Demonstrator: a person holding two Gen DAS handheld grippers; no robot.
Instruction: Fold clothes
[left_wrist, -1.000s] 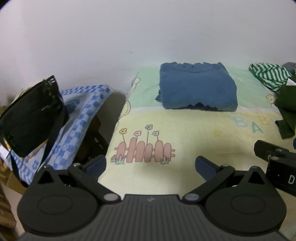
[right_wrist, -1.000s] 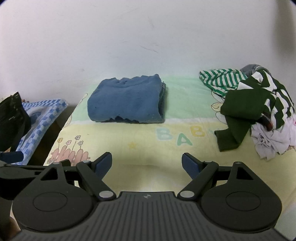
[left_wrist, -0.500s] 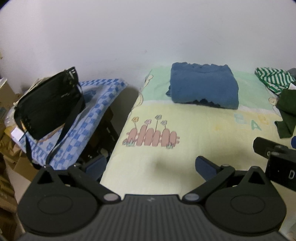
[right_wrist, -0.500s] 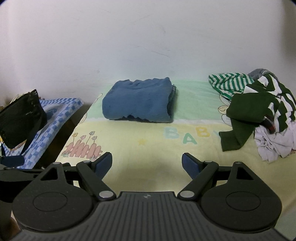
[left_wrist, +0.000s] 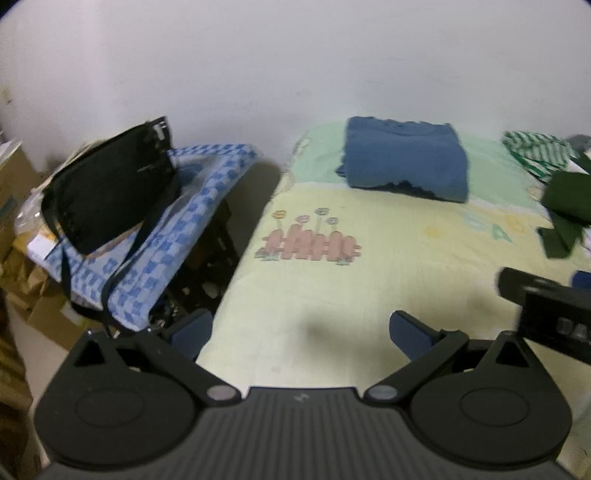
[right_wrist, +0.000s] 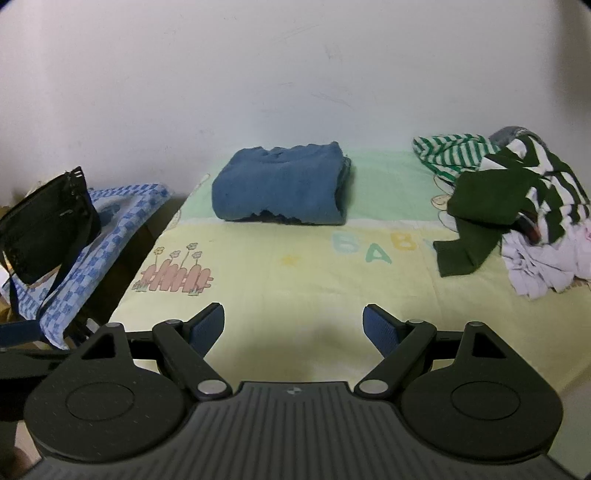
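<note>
From the left wrist, the left gripper (left_wrist: 301, 328) is wide and empty over bare sheet (left_wrist: 332, 295); only an edge of the pile (left_wrist: 565, 192) shows far right, blurred, so probably farther from this hand. From the right wrist, the right gripper (right_wrist: 293, 325), wide and empty too, has the whole pile (right_wrist: 517, 206) ahead and right, well apart, beside the folded blue garment (right_wrist: 280, 184).

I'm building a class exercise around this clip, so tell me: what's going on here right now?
A person is folding clothes on a bed with a handheld gripper in each hand. Both the left gripper and the right gripper are open and empty above the bedsheet. One blue garment lies folded near the wall. A pile of unfolded clothes, green, striped and white, waits at the right.
</note>
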